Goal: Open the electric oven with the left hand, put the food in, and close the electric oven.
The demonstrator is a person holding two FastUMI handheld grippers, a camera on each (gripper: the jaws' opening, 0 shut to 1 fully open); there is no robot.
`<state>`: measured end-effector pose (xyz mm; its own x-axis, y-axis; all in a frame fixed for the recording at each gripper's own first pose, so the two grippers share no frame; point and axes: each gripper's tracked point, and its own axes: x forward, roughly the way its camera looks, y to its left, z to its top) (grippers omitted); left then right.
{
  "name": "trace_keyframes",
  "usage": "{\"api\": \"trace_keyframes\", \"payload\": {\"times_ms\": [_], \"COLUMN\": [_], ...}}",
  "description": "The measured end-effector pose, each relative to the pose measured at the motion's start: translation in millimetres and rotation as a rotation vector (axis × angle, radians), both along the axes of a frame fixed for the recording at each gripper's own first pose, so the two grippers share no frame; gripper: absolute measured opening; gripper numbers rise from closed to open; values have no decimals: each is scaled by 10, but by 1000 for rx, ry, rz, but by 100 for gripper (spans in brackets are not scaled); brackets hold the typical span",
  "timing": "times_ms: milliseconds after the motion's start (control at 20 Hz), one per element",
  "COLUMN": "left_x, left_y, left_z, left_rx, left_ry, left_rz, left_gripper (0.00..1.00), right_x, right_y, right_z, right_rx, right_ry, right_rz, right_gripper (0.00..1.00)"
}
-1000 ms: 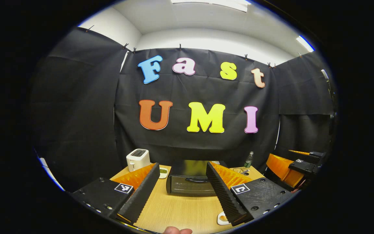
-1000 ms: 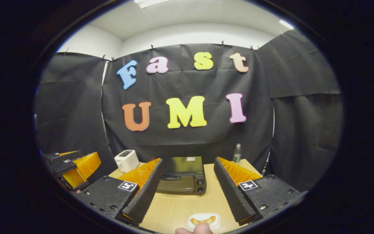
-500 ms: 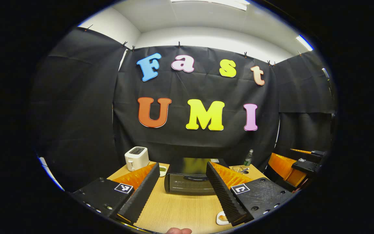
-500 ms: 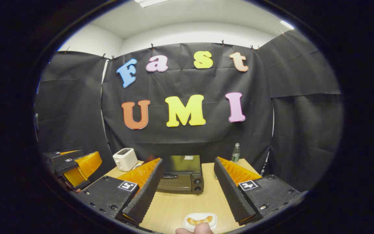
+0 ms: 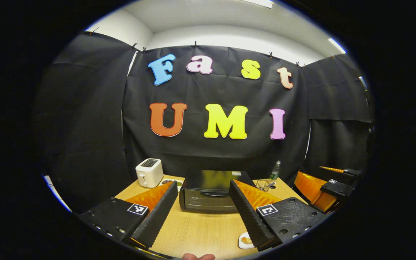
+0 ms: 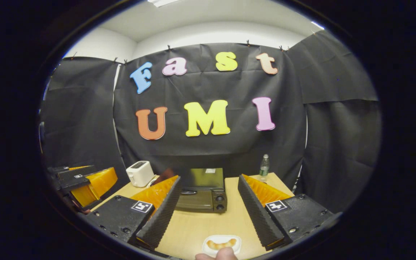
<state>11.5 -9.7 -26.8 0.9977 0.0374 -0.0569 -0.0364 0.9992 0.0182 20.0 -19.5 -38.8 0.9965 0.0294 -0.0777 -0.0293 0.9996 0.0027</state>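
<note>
The electric oven (image 5: pixel 208 191) stands on the wooden table (image 5: pixel 200 231), in the lower middle of the left gripper view. Its long side runs from left to right across the frame, and its closed door with the handle (image 5: pixel 211 194) faces the camera. In the right gripper view the electric oven (image 6: pixel 202 190) is also in the lower middle, with its two knobs at the right end of its front. The food (image 6: pixel 221 243), a curved golden piece, lies on a small white plate (image 6: pixel 208 249) at the bottom middle of that view. Its long axis goes left to right and both ends curl a little upward in the frame. The plate is nearer to the camera than the oven and well apart from it.

The left gripper (image 5: pixel 202 193) has its fingers spread wide and holds nothing; the oven shows between them. The right gripper (image 6: pixel 209 187) is spread wide as well and holds nothing.

A white toaster (image 5: pixel 149 172) stands in the left middle of the left gripper view, and a bottle (image 5: pixel 274 170) at the right behind the oven.

Compared with one second ago, the oven and the toaster sit a little higher in both views, and more of the oven's top can be seen. The door is closed as before, and the food lies on its plate as before.
</note>
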Motion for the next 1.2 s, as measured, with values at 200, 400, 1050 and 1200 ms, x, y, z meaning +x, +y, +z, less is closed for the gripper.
{"api": "trace_keyframes", "payload": {"times_ms": [200, 400, 1050, 1200], "left_x": [91, 249, 1460, 1862], "left_y": [-71, -146, -353, -322], "left_z": [-19, -122, -756, -958], "left_rx": [-19, -22, 28, 30], "left_ry": [4, 20, 125, 158], "left_rz": [1, -15, -53, -56], "left_gripper": [94, 94, 94, 94], "right_x": [84, 178, 587, 664], "right_y": [-189, -325, -1006, -1155], "right_z": [28, -40, -207, -264], "right_rx": [6, 22, 13, 14], "right_ry": [-11, 3, 61, 76], "right_rz": [-24, -42, -105, -123], "right_gripper": [96, 96, 96, 96]}}
